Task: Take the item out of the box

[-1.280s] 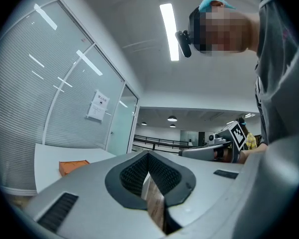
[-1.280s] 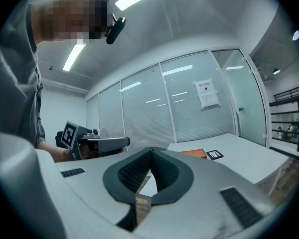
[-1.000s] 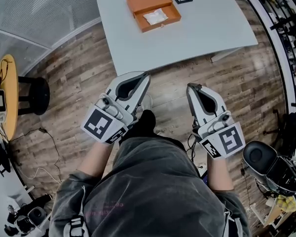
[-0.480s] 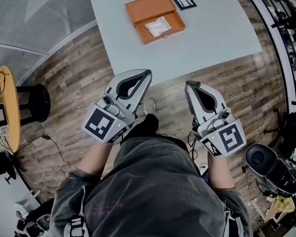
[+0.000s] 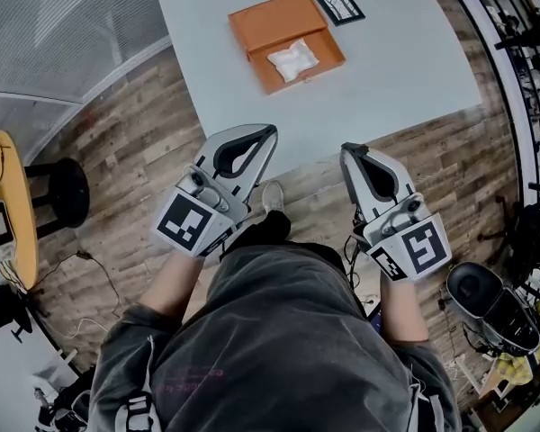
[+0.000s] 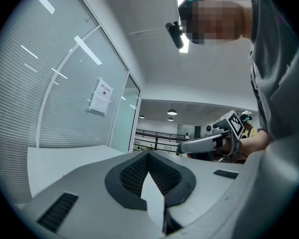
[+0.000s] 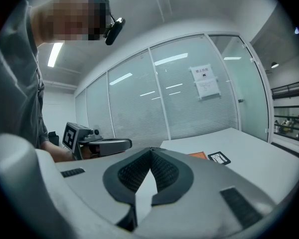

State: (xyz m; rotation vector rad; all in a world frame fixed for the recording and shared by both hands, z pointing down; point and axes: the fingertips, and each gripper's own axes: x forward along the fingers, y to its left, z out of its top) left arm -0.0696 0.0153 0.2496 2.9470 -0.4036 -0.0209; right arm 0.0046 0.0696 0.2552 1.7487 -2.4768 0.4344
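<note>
Noted left gripper (image 5: 269, 132) and right gripper (image 5: 349, 150) clenched empty, side by side, likely a pre-reach posture, with box (image 5: 272, 18) holding white item (image 5: 292, 59) well ahead.

Bright, even light is cast by ceiling strips (image 7: 55, 54); shadows are soft. Edges are bent by fisheye distortion, and corners are darkened in both gripper views.

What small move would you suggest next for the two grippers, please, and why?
Probably carry both forward over the table toward the orange box, opening one on the way. The left gripper and right gripper are shut and empty at the table's near edge, while the white packet lies in the open box, farther in.
</note>
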